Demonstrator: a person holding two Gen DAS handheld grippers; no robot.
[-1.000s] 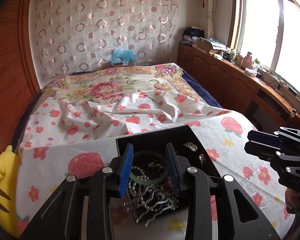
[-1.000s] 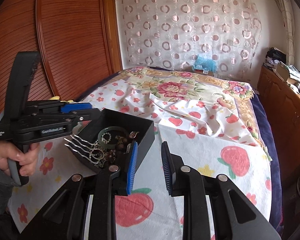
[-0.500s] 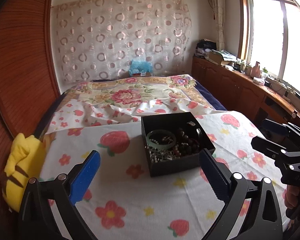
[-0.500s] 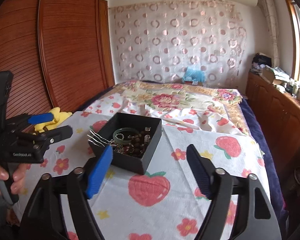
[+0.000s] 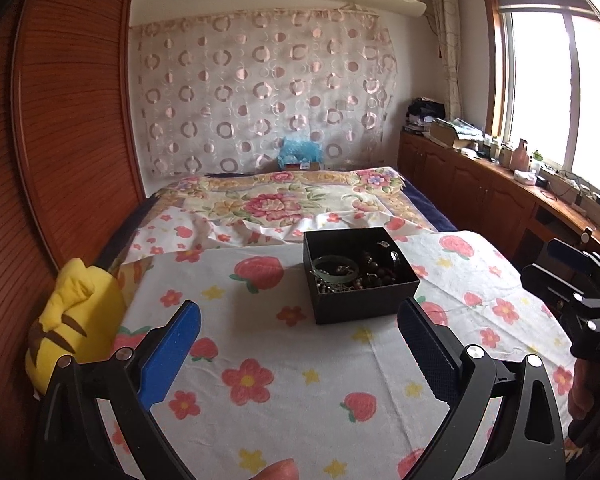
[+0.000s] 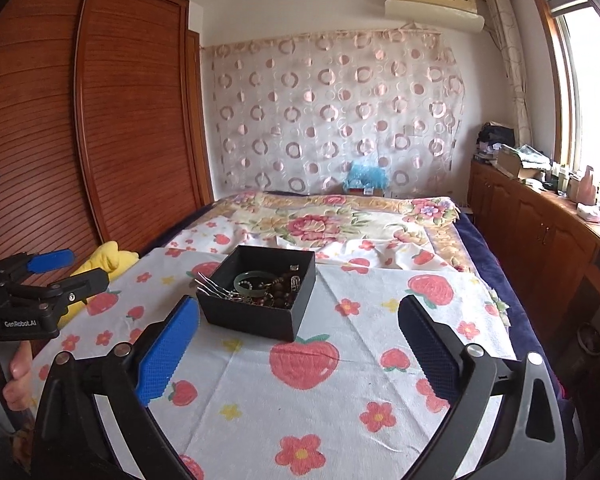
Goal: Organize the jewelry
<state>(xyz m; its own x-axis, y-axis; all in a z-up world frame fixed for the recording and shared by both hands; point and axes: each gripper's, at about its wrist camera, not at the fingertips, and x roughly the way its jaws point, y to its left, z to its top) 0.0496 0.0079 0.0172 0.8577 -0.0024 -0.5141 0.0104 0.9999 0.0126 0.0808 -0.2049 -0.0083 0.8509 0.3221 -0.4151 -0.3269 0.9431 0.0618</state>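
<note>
Now both my tongs hang above the near end of the bed (image 5: 284, 392), and neither grips anything. My left tongs (image 5: 300, 344) stand spread wide, blue pads far apart with only the flowered sheet (image 5: 340, 364) showing between them. My right tongs (image 6: 300, 340) are opening, and nothing sits between their pads either; bare sheet with a big printed strawberry lies below. The black box (image 5: 364, 304) rests on the sheet ahead of both, well apart from the pads; from the left view it lies ahead toward the right pad, from the right view ahead toward the left pad. Inside the box (image 6: 260, 320) I see a pale green bangle (image 6: 252, 283), dark brown beads (image 6: 282, 292), a tangle of chains, and a silver hair comb (image 6: 212, 286) whose prongs stick out over the near left rim. A yellow plush (image 5: 72, 320) sits at the left edge of the bed by the wooden wardrobe (image 6: 100, 120). My hand (image 6: 8, 376) on the left handle shows in the right view's corner.
</note>
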